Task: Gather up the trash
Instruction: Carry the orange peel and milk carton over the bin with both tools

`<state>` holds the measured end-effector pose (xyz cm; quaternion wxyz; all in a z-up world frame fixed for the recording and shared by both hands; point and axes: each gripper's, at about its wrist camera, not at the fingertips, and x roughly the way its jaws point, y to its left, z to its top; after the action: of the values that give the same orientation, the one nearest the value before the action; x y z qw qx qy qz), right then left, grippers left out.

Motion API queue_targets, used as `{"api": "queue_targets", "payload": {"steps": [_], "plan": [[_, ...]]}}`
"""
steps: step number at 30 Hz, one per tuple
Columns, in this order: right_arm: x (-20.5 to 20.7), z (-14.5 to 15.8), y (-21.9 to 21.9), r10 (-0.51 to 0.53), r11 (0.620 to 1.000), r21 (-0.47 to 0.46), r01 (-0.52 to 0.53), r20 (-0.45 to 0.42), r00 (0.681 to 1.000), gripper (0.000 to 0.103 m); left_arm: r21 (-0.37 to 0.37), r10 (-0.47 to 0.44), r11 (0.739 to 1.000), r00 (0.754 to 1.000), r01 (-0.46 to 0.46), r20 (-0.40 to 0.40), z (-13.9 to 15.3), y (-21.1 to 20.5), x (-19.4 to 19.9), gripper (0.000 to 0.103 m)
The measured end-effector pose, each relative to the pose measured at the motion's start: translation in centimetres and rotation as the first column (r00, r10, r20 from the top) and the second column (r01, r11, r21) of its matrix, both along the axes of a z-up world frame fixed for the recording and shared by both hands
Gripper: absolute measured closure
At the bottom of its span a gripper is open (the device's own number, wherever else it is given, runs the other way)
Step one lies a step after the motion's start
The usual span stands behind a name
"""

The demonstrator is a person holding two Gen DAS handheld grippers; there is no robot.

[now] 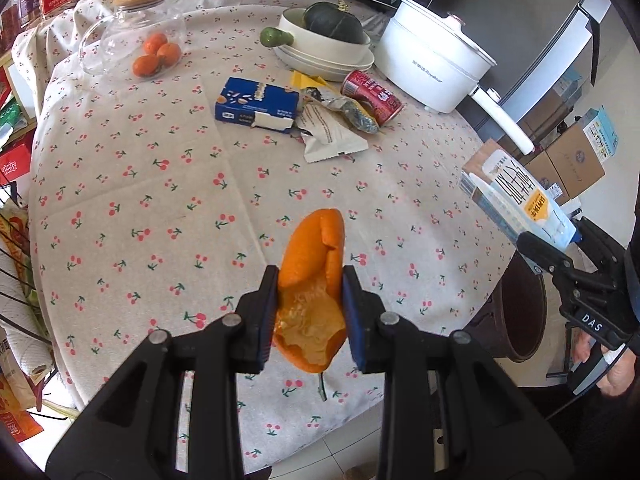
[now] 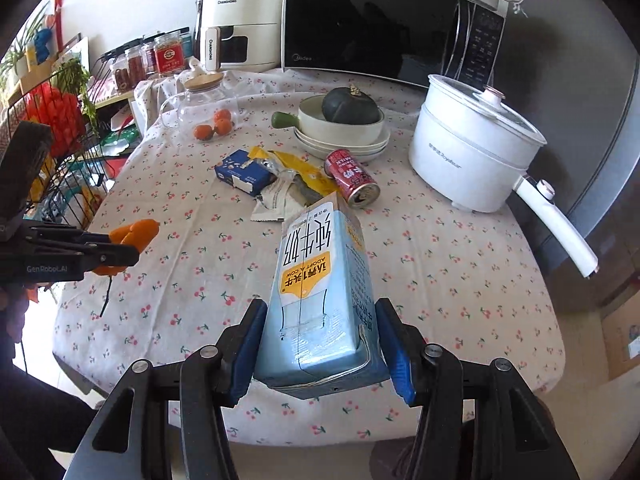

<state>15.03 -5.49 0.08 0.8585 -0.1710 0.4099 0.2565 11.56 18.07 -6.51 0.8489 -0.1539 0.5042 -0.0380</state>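
My left gripper [image 1: 310,316] is shut on an orange peel [image 1: 314,280] and holds it above the near part of the table; the peel also shows in the right wrist view [image 2: 134,236]. My right gripper [image 2: 322,344] is shut on a light-blue milk carton [image 2: 320,292], held above the table's near right edge; the carton shows in the left wrist view [image 1: 516,196]. Trash lies mid-table: a blue box [image 1: 256,105], torn wrappers [image 1: 332,124] and a red can [image 1: 372,96] on its side.
A dark brown bin [image 1: 520,312] stands on the floor by the table's right edge. At the back are a white pot [image 1: 436,64], stacked bowls with a squash [image 1: 326,46], a glass jar with tangerines [image 1: 136,40], a microwave [image 2: 384,20] and an air fryer [image 2: 238,28].
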Motion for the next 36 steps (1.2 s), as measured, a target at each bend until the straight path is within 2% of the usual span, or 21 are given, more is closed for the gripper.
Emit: {"api": "queue_targets", "payload": {"steps": [4, 6, 8, 12, 17, 20, 23, 29, 33, 36], "plan": [[-1.2, 0.4, -4.5, -0.045, 0.998, 0.047, 0.046, -0.004, 0.999, 0.047, -0.009, -0.048, 0.999, 0.998, 0.049, 0.026, 1.0, -3.3, 1.4, 0.07], [-1.0, 0.3, -6.5, -0.099, 0.994, 0.042, 0.102, -0.059, 0.993, 0.047, -0.016, -0.091, 0.996, 0.995, 0.092, 0.045, 1.8, -5.5, 1.9, 0.07], [-1.0, 0.6, -9.0, -0.113, 0.988, 0.094, 0.121, -0.087, 0.99, 0.047, -0.04, -0.142, 0.989, 0.987, 0.145, 0.072, 2.6, -8.0, 2.4, 0.071], [-1.0, 0.3, -13.8, -0.189, 0.978, 0.071, 0.196, -0.097, 0.977, 0.047, -0.094, -0.218, 0.969, 0.97, 0.228, 0.109, 3.2, -13.2, 2.8, 0.07], [-1.5, -1.3, -19.9, -0.292, 0.952, 0.044, 0.302, -0.151, 0.944, 0.047, -0.084, -0.33, 0.938, 0.942, 0.335, 0.067, 1.5, -19.8, 4.2, 0.07], [-2.2, -2.7, -23.8, -0.366, 0.924, 0.03, 0.38, -0.204, 0.908, 0.047, -0.096, -0.372, 0.922, 0.927, 0.374, 0.04, 0.4, -22.9, 4.9, 0.071], [-3.0, -3.9, -26.7, -0.416, 0.902, 0.012, 0.431, -0.245, 0.876, 0.047, -0.091, -0.429, 0.898, 0.903, 0.43, 0.032, -0.3, -26.4, 5.0, 0.07], [-4.7, -4.7, -30.2, -0.454, 0.878, 0.023, 0.479, -0.278, 0.846, 0.047, -0.057, -0.548, 0.835, 0.836, 0.548, 0.015, -1.8, -33.4, 4.4, 0.07], [-5.5, -5.0, -31.7, -0.47, 0.866, 0.034, 0.5, -0.289, 0.834, 0.047, -0.065, -0.581, 0.811, 0.814, 0.581, 0.013, -2.5, -36.4, 4.4, 0.07], [-6.3, -5.1, -32.7, -0.482, 0.859, 0.032, 0.511, -0.283, 0.829, 0.047, -0.051, -0.589, 0.806, 0.808, 0.589, 0.026, -2.6, -37.3, 4.5, 0.07]]}}
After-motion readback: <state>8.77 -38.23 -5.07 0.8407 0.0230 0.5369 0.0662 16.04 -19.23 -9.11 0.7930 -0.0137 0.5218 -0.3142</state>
